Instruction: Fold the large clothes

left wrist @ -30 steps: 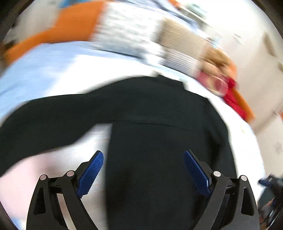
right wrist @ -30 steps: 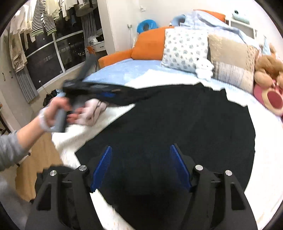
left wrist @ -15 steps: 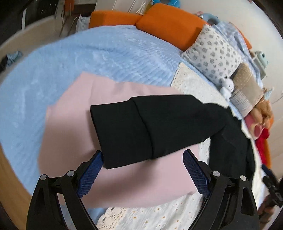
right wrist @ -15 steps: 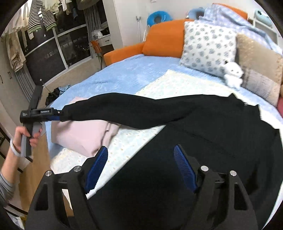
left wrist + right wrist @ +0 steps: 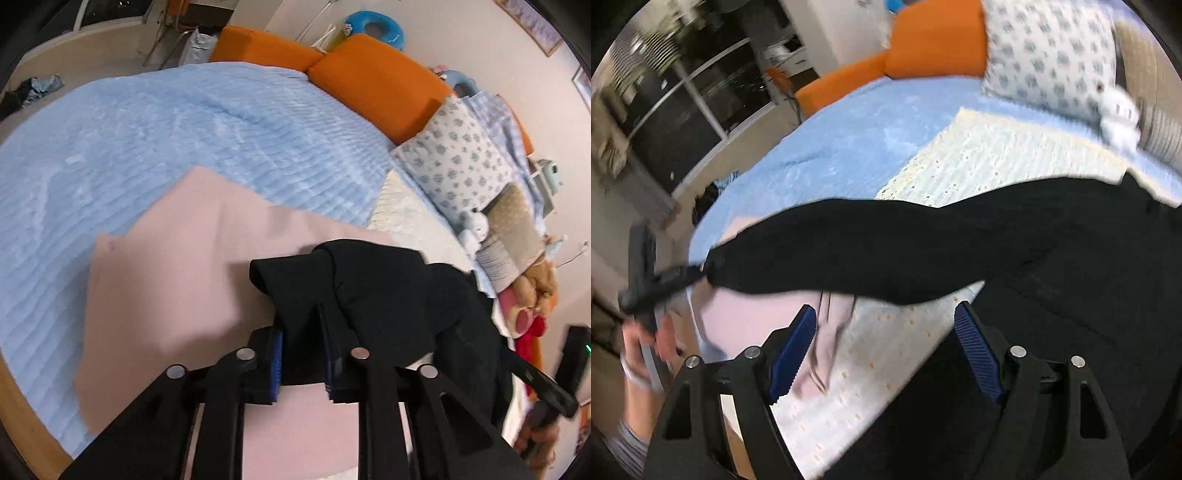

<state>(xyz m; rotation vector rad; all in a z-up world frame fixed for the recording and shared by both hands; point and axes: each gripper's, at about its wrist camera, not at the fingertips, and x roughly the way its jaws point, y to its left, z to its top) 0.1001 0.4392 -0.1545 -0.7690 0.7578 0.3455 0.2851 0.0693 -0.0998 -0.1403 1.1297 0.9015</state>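
Note:
A large black long-sleeved garment (image 5: 1071,295) lies spread on the bed. Its left sleeve (image 5: 886,251) is stretched out sideways above the bed. My left gripper (image 5: 301,332) is shut on the sleeve's cuff (image 5: 295,288) and holds it over a pink cloth (image 5: 177,280). In the right wrist view the left gripper (image 5: 698,271) shows at the sleeve's end. My right gripper (image 5: 884,350) is open and empty, hovering above the garment's body near the sleeve.
A cream lace blanket (image 5: 990,158) lies under the garment on the light blue bedspread (image 5: 147,140). Orange cushions (image 5: 369,81), patterned pillows (image 5: 458,155) and plush toys (image 5: 532,295) line the far side. The bed edge (image 5: 22,406) is near left.
My left gripper has closed on the sleeve cuff and pulls it out taut over the pink cloth. My right gripper has moved closer to the sleeve, still open.

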